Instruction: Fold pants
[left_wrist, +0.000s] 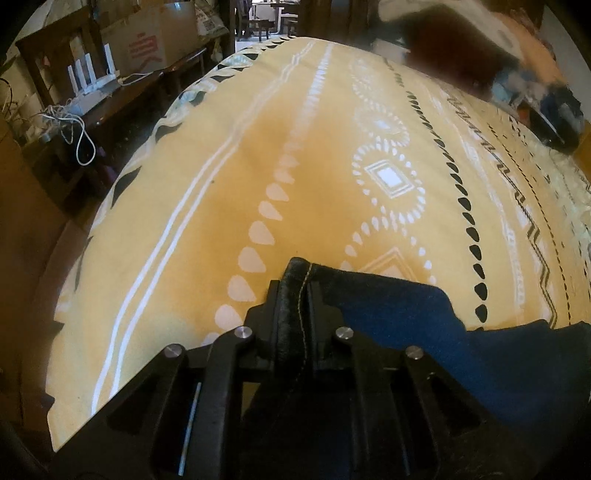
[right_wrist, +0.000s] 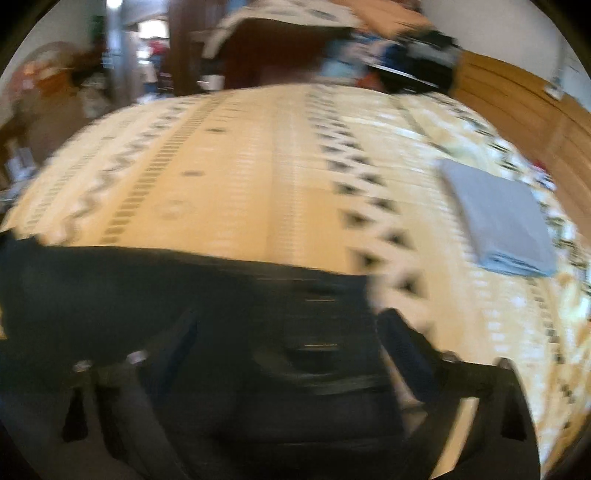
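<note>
Our left gripper (left_wrist: 297, 291) is clamped on a stitched hem of the dark blue denim pants (left_wrist: 480, 354), likely so that edge can be carried over for a fold. The cloth trails right and below the fingers, over the yellow patterned bedspread (left_wrist: 207, 177). Our right gripper (right_wrist: 288, 328) is blurred; its jaws look spread around denim (right_wrist: 147, 291), but we cannot tell if it grips. A folded grey cloth (right_wrist: 498, 218) lies well apart, to the right.
</note>
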